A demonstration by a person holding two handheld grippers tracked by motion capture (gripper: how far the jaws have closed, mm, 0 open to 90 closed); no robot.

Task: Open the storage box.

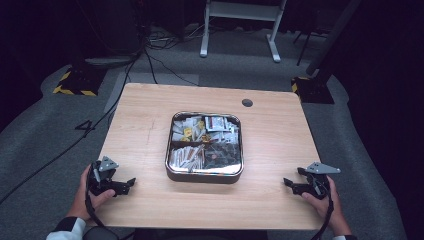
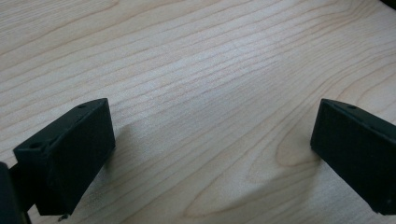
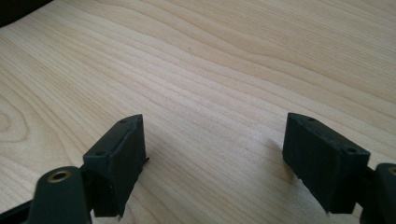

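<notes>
A square metal tray (image 1: 204,176) with compartments full of small sachets and packets sits in the middle of the wooden table (image 1: 145,130). My left gripper (image 1: 131,183) rests low on the table near its front left corner, held in a hand, jaws open and pointing right toward the tray. My right gripper (image 1: 288,184) rests near the front right, jaws open and pointing left. In the left gripper view the left gripper (image 2: 212,149) has bare wood between its wide-apart jaws. In the right gripper view the right gripper (image 3: 215,154) likewise spans bare wood.
A round dark cable hole (image 1: 247,103) lies at the table's back right. Beyond the table are grey carpet, cables (image 1: 150,65), a white frame stand (image 1: 240,20) and yellow-black marked bases (image 1: 75,82).
</notes>
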